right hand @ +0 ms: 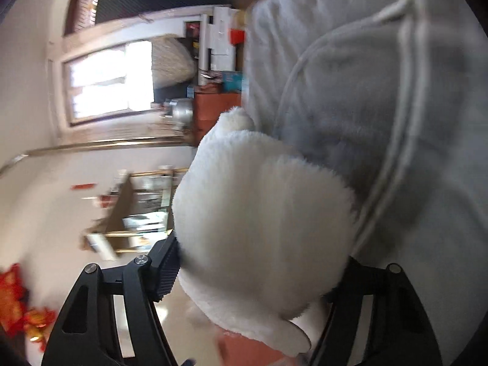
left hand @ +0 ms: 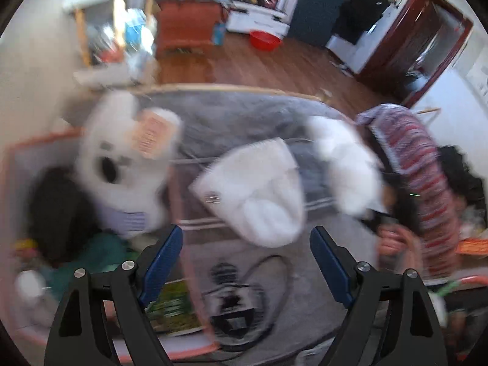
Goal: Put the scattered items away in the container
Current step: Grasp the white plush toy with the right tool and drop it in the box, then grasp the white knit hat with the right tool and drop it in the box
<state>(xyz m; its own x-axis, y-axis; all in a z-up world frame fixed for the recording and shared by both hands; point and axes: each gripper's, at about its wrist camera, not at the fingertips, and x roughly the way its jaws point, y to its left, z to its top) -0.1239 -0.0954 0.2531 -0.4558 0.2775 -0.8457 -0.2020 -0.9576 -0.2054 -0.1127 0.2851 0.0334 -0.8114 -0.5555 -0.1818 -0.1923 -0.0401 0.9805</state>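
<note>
A big white plush toy lies across a grey blanket [left hand: 244,113], blurred; its head [left hand: 119,164], carrying an orange tag [left hand: 151,135], hangs over the orange-rimmed container [left hand: 39,141] at the left. My left gripper [left hand: 247,230] is open, nothing between its blue pads [left hand: 164,259], just short of a white plush limb [left hand: 259,189]. In the right wrist view the plush toy [right hand: 262,213] fills the gap of my right gripper [right hand: 259,256]. The left pad [right hand: 166,270] presses into the fur and the other finger is hidden behind it. A striped sleeve [left hand: 427,189] reaches in from the right.
The container holds a dark item [left hand: 58,213], green cloth [left hand: 100,253] and a green packet [left hand: 174,308]. A black-and-white device with a cable [left hand: 231,302] lies on the grey cloth below my left gripper. Beyond are wooden floor, a red basin [left hand: 264,40] and a red cabinet [left hand: 186,27].
</note>
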